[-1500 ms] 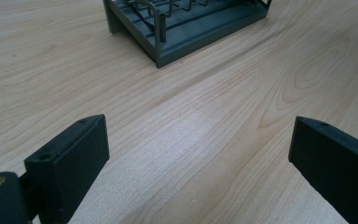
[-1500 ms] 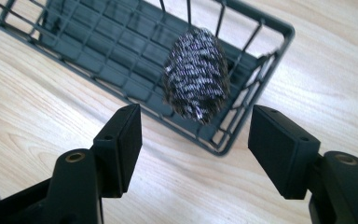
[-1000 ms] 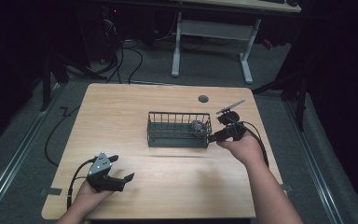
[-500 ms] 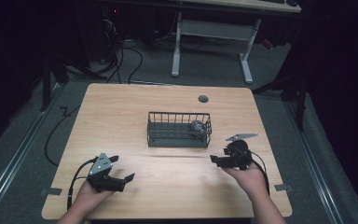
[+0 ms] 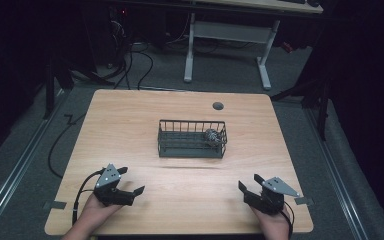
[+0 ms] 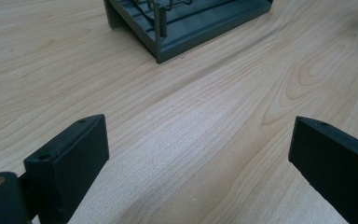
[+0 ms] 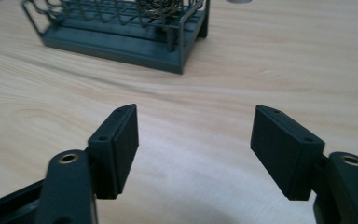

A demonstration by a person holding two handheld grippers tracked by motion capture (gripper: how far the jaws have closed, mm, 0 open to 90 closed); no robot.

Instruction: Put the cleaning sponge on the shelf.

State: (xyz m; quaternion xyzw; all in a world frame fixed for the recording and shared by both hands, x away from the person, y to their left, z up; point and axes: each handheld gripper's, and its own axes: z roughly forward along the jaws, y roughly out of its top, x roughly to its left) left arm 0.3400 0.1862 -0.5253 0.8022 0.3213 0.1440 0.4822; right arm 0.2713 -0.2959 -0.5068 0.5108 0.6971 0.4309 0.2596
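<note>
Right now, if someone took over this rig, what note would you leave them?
Left gripper: open, nothing in it, near the table's front left edge.
Right gripper: jaws have just been opening, nothing between them, near the front right edge.
Wire basket: mid-table, with a metal scrubber ball lying at its right end.
Done: ball is in the basket.
Left: nothing else lies on the table to put in.

The wire basket (image 5: 192, 139) stands mid-surface (image 5: 130, 115), the one obstacle. Bare wood lies open on every side of it: a broad strip on its near side, wide margins to its left and right, and a band behind it broken by a small round grommet (image 5: 218, 106).
</note>
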